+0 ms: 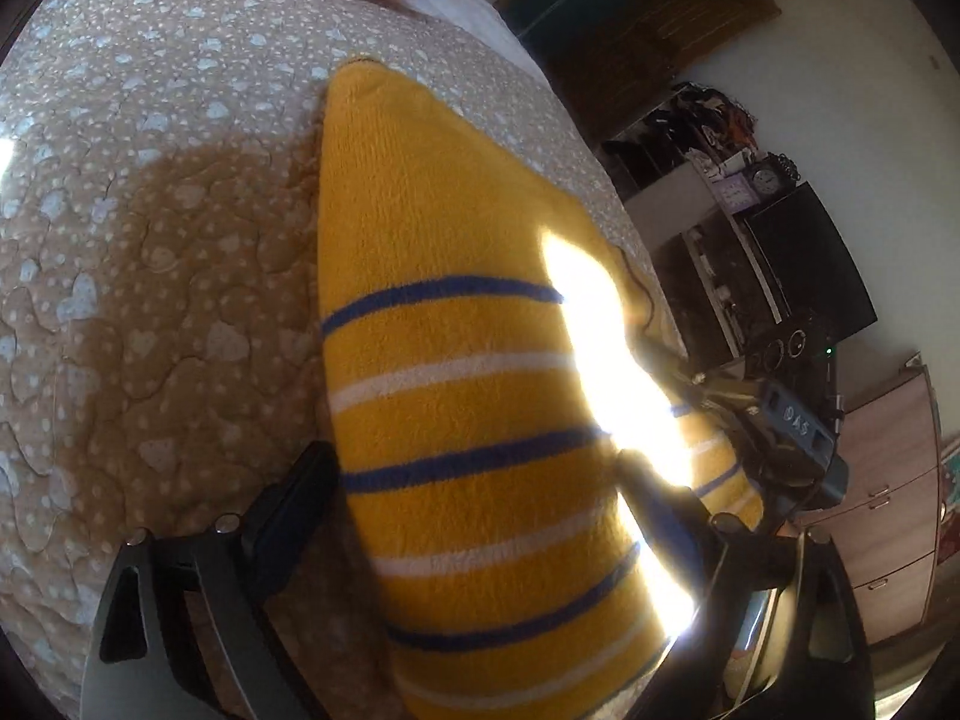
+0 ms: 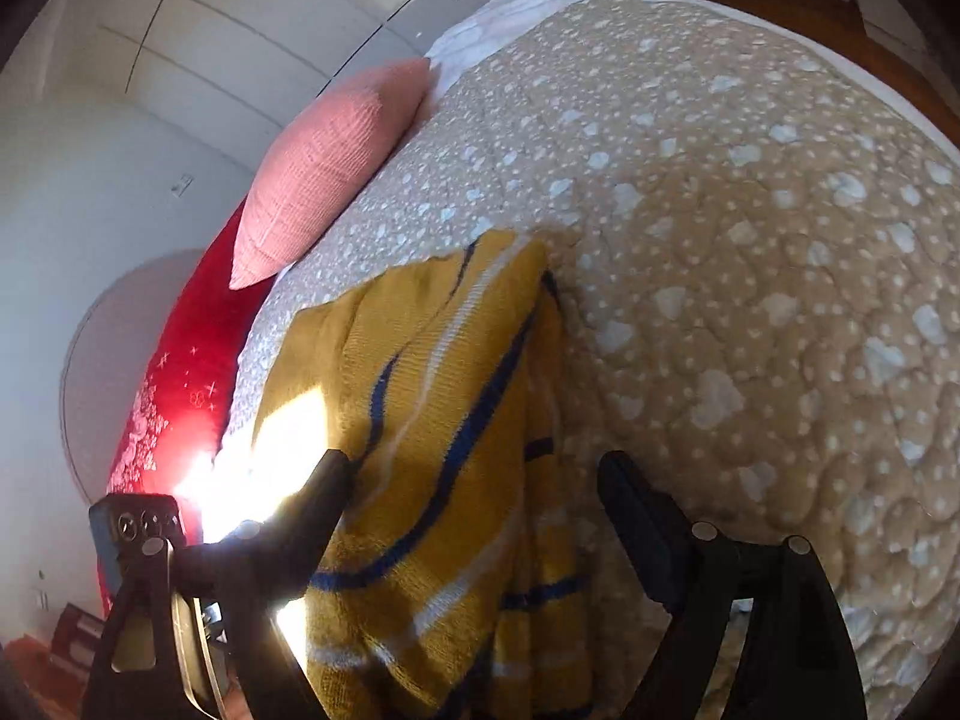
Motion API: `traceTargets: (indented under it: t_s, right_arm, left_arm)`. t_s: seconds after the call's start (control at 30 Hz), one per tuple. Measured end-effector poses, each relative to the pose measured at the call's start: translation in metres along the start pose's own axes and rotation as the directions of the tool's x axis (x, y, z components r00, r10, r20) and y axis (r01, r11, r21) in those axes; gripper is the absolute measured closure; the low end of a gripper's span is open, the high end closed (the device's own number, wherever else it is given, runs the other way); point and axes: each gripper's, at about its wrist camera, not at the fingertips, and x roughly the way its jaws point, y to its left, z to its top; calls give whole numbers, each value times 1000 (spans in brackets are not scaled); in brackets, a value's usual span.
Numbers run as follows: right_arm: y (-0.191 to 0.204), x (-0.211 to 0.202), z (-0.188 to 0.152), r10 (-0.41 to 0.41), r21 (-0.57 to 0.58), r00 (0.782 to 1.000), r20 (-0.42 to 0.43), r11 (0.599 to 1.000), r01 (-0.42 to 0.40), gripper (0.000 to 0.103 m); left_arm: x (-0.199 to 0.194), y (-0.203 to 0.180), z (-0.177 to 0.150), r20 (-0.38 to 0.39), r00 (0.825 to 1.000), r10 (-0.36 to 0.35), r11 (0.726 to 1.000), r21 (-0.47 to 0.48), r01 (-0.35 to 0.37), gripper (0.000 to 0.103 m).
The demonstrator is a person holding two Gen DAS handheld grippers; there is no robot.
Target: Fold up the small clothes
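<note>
A yellow knit garment with blue and white stripes lies on a beige quilt with white hearts. In the left wrist view it fills the middle, between the wide-apart fingers of my left gripper, which is open. The right gripper's body shows at the garment's right edge. In the right wrist view the garment is bunched and folded over, lying between the spread fingers of my right gripper, which is open. A bright sun patch washes out part of the cloth in both views.
A pink pillow and a red blanket lie at the head of the bed. Beyond the bed edge stand dark shelves with a clock, a black screen and a wooden drawer unit.
</note>
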Motion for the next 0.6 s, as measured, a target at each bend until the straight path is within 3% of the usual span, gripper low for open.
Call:
traceTargets:
  t_s: [0.03, 0.1, 0.17, 0.3, 0.37, 0.47, 0.53, 0.6]
  right_arm:
    - [3, 5, -2, 20, 27, 1000, -7, 999, -20, 44]
    - [18, 8, -5, 27, 26, 999, 23, 999, -28, 47]
    - [39, 8, -6, 89, -2, 995, 38, 996, -89, 54]
    - [79, 15, -5, 171, -69, 984, 57, 984, -167, 53]
    - [85, 29, -5, 98, -94, 993, 61, 991, -92, 43]
    - [76, 48, -13, -136, -106, 989, 64, 984, 142, 39]
    - [67, 38, -20, -104, -77, 991, 79, 991, 110, 39]
    - [69, 11, -29, -131, -66, 981, 143, 988, 142, 39]
  left_arm:
    - [-4, -1, 1, -5, 1000, -14, 1000, -19, 14, 42]
    - [-17, -7, 4, 18, 1000, -14, 1000, -2, 14, 50]
    - [-34, -11, 7, 37, 999, 0, 1000, 14, 0, 51]
    - [-70, -8, 17, 105, 993, 46, 998, 29, -49, 51]
    - [-74, 3, 17, 106, 983, 152, 988, 17, -155, 42]
    - [-64, 29, 3, 40, 952, 303, 953, -24, -303, 37]
    - [-72, 40, -12, 52, 967, 250, 967, -59, -247, 32]
    - [-90, 42, -27, 81, 970, 229, 972, -73, -223, 32]
